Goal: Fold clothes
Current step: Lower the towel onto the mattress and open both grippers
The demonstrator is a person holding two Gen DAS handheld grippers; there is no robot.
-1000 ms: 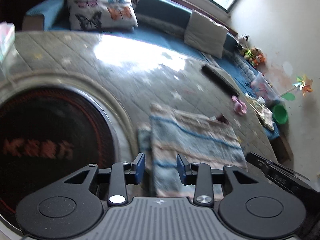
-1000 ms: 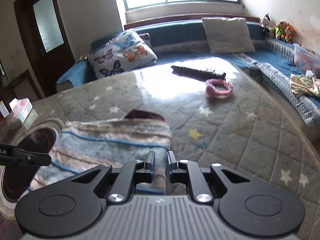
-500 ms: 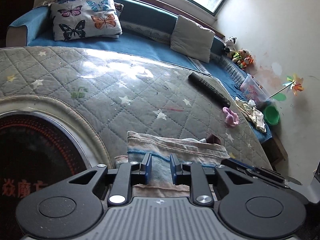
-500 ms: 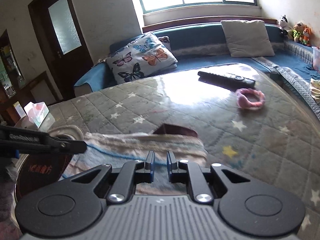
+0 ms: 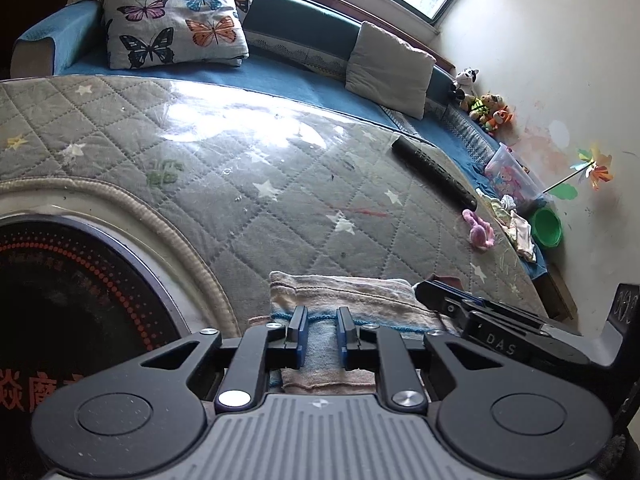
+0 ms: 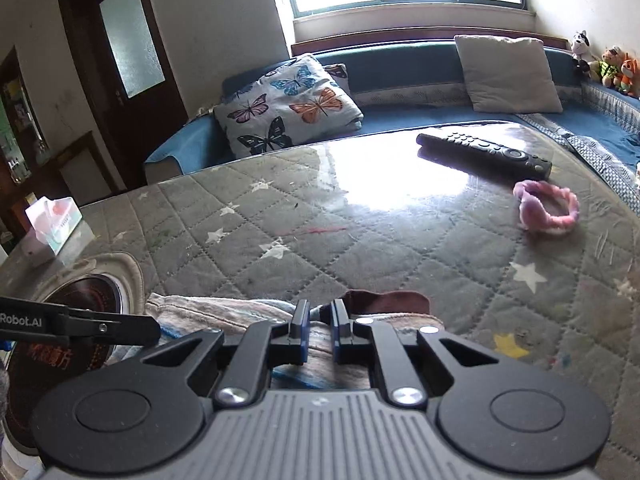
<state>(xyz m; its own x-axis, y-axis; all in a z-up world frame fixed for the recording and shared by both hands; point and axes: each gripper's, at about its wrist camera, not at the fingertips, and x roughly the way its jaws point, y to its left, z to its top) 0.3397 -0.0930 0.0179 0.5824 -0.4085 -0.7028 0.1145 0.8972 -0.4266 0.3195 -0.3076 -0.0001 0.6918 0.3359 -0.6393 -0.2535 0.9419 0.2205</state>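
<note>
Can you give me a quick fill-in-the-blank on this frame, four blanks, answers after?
1. The pillow on the blue sofa is printed with ____.
2. The black remote lies next to a ____ hair band.
3. Both the left gripper and the right gripper are closed on the ____ cloth.
4. The quilted table cover is dotted with ____.

Answers: butterflies; pink; striped; stars

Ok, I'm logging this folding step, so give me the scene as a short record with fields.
surface: quilted star-print table cover
garment: striped cloth, lying at the near edge
left gripper: jaws just closed in, shut on the cloth
right gripper: shut on the cloth's other end
bystanders: remote control, pink hairband
</note>
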